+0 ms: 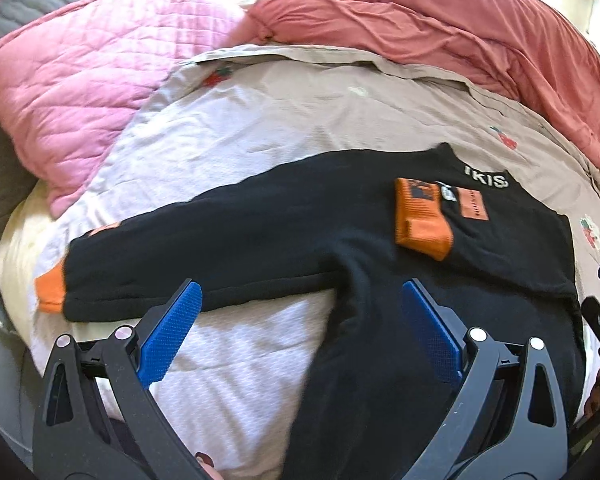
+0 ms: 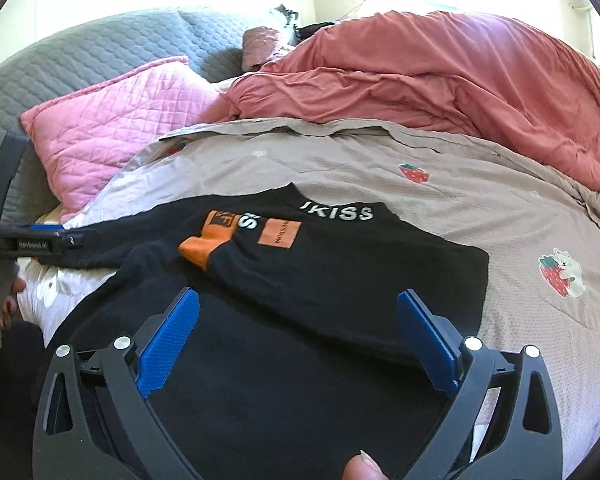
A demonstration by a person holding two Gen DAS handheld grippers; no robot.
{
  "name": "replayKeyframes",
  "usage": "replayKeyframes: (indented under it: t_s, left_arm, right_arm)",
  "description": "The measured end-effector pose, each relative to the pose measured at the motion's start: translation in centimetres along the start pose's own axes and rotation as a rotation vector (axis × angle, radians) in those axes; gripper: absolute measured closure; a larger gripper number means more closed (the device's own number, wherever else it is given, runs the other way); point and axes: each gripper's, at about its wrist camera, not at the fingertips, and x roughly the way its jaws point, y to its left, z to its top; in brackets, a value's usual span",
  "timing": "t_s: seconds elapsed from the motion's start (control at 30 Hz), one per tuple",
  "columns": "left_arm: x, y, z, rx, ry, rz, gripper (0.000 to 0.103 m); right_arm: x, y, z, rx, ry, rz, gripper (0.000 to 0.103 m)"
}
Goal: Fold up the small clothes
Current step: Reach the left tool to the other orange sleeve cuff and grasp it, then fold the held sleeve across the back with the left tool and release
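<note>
The black sweatshirt (image 2: pixel 340 264) lies flat on the strawberry-print bedcover (image 2: pixel 500 200), 1 orange cuff (image 2: pixel 200 250) folded onto its chest. Both grippers, left (image 1: pixel 300 328) and right (image 2: pixel 298 330), hover over it, fingers spread wide, holding nothing. Pink pillow (image 2: pixel 112 128) at 10 o'clock.

Both wrist views look steeply down, close over the black top (image 1: pixel 260 240) (image 2: pixel 340 272) they share.

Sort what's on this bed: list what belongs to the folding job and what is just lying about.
Part of the job:
- black top with orange cuffs, one sleeve folded across its front
- left gripper, open
- right gripper, open

Just lying about:
- pink quilted pillow
- red duvet
- strawberry-print bedspread
- grey quilt
</note>
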Motion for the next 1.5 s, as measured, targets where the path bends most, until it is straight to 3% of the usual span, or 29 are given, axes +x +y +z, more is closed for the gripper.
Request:
replayKeyframes:
  t_s: [0.37,0.77,1.03,1.2,1.37,1.4,1.43,1.5]
  left_arm:
    - [-0.5,7.0,-1.6,-0.139,0.02,0.021,0.01]
    - [0.1,15.3,-3.6,-0.357,0.034,0.031,0.01]
    - [0.9,20.3,-4.8,-0.529,0.023,0.036,0.01]
    - [1.3,22.8,-5.8,-0.624,-0.002,0.029,0.01]
    - [1.8,24.5,-5.8,-0.718,-0.037,-0.03,0.01]
    - [2.0,24.7,-5.6,-0.734,-0.04,-0.048,0.015]
    - [2.3,24.8,-5.4,-0.753,-0.039,-0.072,0.028]
    - [2.7,25.0,-5.2,-0.794,-0.04,-0.105,0.039]
  right_arm:
    - [-1.0,5.1,-1.3,-0.066,-0.048,0.0,0.005]
    - [-0.8,10.4,-1.8,-0.13,-0.022,-0.003,0.005]
    - [0.2,15.7,-2.0,-0.134,0.051,0.1,0.005]
    - [0.3,18.2,-3.6,-0.219,0.081,0.106,0.005]
    - [0.8,17.3,-4.2,-0.218,0.095,0.074,0.005]
    - [0.9,16.6,-4.2,-0.205,0.097,0.067,0.005]
    - [1.0,16.1,-4.2,-0.201,0.096,0.063,0.005]
    - [1.1,14.4,-4.4,-0.204,0.083,0.04,0.005]
